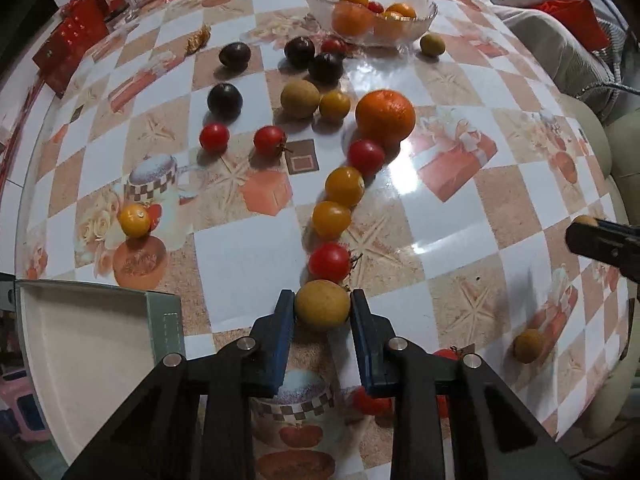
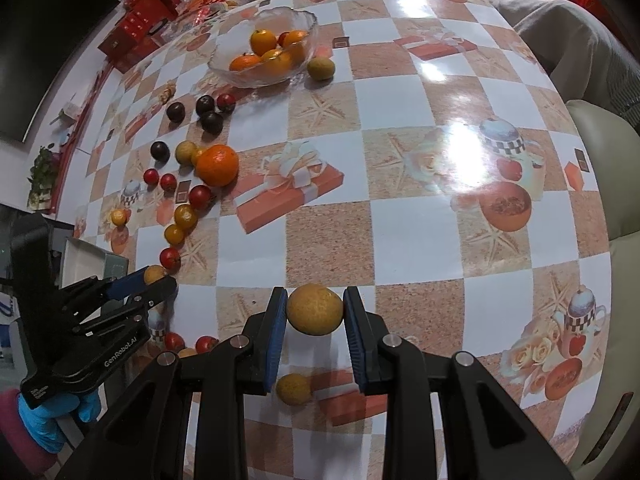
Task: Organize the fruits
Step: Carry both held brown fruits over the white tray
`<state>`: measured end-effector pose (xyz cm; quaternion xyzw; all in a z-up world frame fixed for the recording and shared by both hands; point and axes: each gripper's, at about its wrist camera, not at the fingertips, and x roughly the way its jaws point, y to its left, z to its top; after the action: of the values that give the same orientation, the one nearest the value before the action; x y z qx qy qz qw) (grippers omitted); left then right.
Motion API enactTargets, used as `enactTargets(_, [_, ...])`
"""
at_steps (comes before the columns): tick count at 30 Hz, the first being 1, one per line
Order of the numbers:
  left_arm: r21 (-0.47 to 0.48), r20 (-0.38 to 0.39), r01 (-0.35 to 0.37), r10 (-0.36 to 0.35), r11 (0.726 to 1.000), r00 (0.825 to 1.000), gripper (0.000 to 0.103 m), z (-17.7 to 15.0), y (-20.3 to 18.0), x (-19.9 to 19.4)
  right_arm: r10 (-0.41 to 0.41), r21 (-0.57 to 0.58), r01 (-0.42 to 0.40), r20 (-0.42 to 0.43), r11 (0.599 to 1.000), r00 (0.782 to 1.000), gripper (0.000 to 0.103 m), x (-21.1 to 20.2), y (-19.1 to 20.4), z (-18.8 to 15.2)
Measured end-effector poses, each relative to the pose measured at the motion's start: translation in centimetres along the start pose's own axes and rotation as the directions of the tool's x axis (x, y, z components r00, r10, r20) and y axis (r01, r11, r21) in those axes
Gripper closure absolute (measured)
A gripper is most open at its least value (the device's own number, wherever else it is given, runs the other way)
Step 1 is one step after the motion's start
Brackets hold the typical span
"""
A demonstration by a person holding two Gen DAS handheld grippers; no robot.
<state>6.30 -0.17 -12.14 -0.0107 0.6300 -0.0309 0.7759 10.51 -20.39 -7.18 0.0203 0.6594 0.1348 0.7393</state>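
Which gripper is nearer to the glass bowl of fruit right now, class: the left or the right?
Neither clearly: both are far from the glass bowl. The left gripper holds a tan fruit at the near table edge; the right gripper holds another tan fruit, also across the table.

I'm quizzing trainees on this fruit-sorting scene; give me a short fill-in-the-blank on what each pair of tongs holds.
The left tongs are shut on a tan ____ fruit.
The right tongs grip a ____ fruit of the same kind.
The glass bowl holds mostly ____ fruits.
The big orange lies ____ the bowl.

Missing words: round; second; orange; outside
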Motion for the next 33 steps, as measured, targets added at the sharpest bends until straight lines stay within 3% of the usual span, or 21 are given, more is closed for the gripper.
enactTargets(11, [-0.081,0.092,0.037,-0.03,0.996,0.995,0.074,-0.7,2.7,-5.2,0.021,-0.09,-0.02,0.008,0.996,1.0,0.072,-1.0,5.1,0.5])
enactTargets(19, [-0.184,0.142,0.022,0.005,0.983,0.99,0.074,-3.1,8.4,-8.2,0.061,-0.194,-0.061,-0.006,0.979,0.998,0.072,-0.6,11.9,0.8])
enactTargets(25, [-0.279,0.125,-0.024,0.061,0.96,0.99,0.074,-5.8,13.4,-8.6,0.098,-0.283,-0.106,-0.042,0.953,0.994,0.072,0.8,18.2,0.5])
enactTargets(33, [-0.374,0.034,-0.097,0.118,0.923,0.992,0.074,-9.6,18.6,-6.6,0.121,-0.379,-0.164,-0.134,0.911,0.983,0.072,4.6,25.7,-1.3])
